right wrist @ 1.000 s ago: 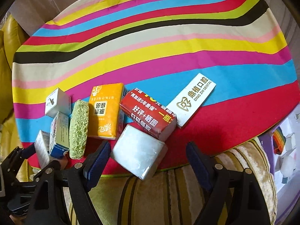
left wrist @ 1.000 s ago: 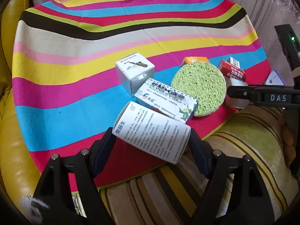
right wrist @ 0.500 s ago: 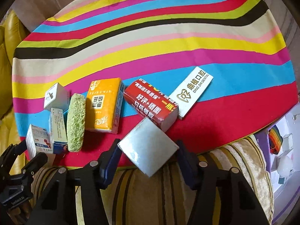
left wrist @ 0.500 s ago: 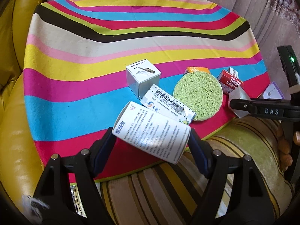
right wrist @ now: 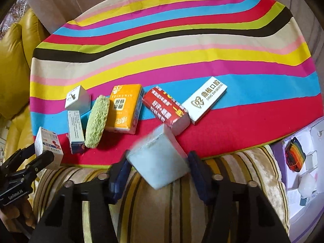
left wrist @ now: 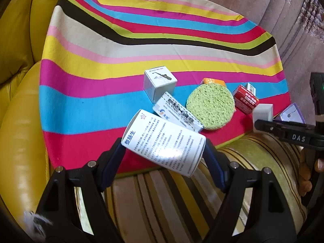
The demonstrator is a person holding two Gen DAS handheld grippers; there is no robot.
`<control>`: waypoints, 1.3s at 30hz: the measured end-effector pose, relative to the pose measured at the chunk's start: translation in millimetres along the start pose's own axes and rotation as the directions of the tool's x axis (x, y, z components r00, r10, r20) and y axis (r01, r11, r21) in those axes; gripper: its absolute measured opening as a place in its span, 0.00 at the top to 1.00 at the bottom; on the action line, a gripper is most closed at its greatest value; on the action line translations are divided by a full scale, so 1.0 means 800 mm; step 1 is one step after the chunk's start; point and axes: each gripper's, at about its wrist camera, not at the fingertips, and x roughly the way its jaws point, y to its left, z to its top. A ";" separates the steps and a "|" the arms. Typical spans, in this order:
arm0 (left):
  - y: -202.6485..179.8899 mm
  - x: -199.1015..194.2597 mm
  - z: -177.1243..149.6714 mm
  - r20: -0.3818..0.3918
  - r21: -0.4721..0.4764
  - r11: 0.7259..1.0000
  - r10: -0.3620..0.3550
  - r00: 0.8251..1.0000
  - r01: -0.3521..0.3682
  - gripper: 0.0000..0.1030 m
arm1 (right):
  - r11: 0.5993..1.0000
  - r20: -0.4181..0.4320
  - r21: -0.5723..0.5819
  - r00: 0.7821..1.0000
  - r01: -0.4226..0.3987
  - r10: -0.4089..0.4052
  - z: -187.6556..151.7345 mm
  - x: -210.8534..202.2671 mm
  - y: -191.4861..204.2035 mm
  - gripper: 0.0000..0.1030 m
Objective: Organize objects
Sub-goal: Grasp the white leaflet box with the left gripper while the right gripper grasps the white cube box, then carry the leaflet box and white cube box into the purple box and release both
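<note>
My left gripper [left wrist: 163, 151] is shut on a white medicine box [left wrist: 163, 142] with blue print, held over the near edge of the striped round table [left wrist: 121, 46]. It also shows in the right wrist view [right wrist: 48, 147]. My right gripper [right wrist: 158, 164] is shut on a pale white block [right wrist: 160, 158], lifted off the table edge; the block also shows in the left wrist view [left wrist: 262, 112]. On the table lie a small saxophone box [left wrist: 160, 83], a blue-white box [left wrist: 177, 112], a green sponge [left wrist: 210, 106], an orange pack [right wrist: 124, 108], a red box [right wrist: 166, 108] and a white dental box [right wrist: 204, 100].
A striped cushion [right wrist: 182, 208] lies under both grippers, in front of the table. A yellow leather seat [left wrist: 18, 101] is at the left. A purple-edged tray [right wrist: 303, 158] with small items sits at the right.
My right gripper closed on the white block and lifted it back off the table. My left gripper pulled back and up with the medicine box still held.
</note>
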 end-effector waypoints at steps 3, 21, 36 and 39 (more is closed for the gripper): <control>-0.007 -0.007 -0.006 0.009 -0.018 1.000 -0.012 1.000 0.012 0.23 | 1.000 -0.013 0.002 1.000 -0.019 0.019 -0.010 -0.004 -0.009 0.58; -0.072 -0.028 -0.022 0.039 -0.053 0.995 -0.082 0.996 0.084 0.23 | 0.999 0.079 -0.021 0.996 -0.038 0.040 -0.038 -0.053 -0.029 0.58; -0.146 -0.022 -0.012 0.035 -0.006 0.990 -0.140 0.990 0.140 0.23 | 0.997 0.140 -0.005 0.987 0.076 -0.074 -0.057 -0.089 -0.076 0.58; -0.161 -0.021 -0.009 0.031 0.006 0.988 -0.154 0.988 0.154 0.23 | 0.996 0.145 0.007 0.985 0.087 -0.087 -0.059 -0.095 -0.086 0.58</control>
